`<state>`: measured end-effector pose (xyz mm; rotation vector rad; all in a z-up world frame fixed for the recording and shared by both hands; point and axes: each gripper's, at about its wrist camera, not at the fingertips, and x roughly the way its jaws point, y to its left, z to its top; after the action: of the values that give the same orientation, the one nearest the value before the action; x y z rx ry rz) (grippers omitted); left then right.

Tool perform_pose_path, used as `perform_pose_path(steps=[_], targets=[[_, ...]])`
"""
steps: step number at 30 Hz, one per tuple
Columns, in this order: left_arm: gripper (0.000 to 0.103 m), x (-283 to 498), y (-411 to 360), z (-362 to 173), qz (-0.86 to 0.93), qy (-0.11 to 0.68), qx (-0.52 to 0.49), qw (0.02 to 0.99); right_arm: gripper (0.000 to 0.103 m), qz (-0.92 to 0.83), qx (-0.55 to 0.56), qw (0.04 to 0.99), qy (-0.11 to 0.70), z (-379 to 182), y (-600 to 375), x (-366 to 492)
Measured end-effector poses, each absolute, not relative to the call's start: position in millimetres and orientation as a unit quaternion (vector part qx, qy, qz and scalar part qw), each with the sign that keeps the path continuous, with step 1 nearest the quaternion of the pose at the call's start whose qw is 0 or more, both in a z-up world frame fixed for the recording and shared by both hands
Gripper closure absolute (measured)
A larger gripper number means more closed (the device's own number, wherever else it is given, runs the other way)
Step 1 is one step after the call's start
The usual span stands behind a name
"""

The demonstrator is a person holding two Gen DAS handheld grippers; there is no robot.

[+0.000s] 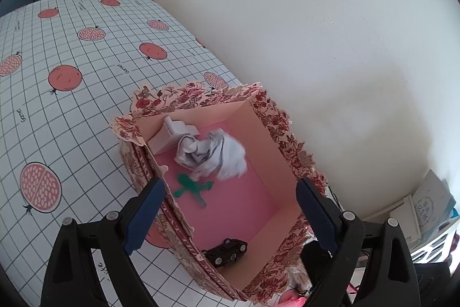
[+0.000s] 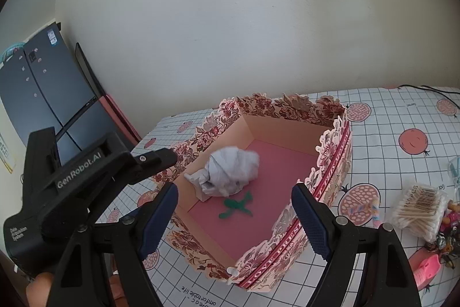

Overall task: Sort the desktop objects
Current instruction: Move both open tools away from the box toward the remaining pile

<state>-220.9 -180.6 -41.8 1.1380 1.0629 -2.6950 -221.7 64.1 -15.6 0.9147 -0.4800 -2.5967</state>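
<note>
Resting crumpled, grey-white paper ball

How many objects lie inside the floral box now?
4: crumpled paper ball mid-floor, white plastic piece in a far corner, green toy figure beside the ball, black toy car nearest. Others may be hidden.

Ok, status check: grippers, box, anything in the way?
Left gripper open, empty, over floral box. Right gripper open, empty. Crumpled paper in box. Cotton swabs pack on table. Nothing blocking.
</note>
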Motion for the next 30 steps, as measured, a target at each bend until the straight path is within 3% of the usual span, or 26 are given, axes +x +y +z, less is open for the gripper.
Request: perform_pose_path(steps=[9,17,30], targets=[[0.010,-219,-176,-37,-0.867,0.313,0.385,0.043,0.016,-0.916,0.342,0.133,-0.159,-12,82,-221],[0.010,-216,-175,-34,-0.868,0.313,0.382,0.059,0.000,-0.921,0.340,0.106,-0.157,-5,97,-217],[0.005,-210,-163,-21,-0.878,0.293,0.370,0.075,0.000,-0.932,0.330,0.097,-0.118,14,108,-207]])
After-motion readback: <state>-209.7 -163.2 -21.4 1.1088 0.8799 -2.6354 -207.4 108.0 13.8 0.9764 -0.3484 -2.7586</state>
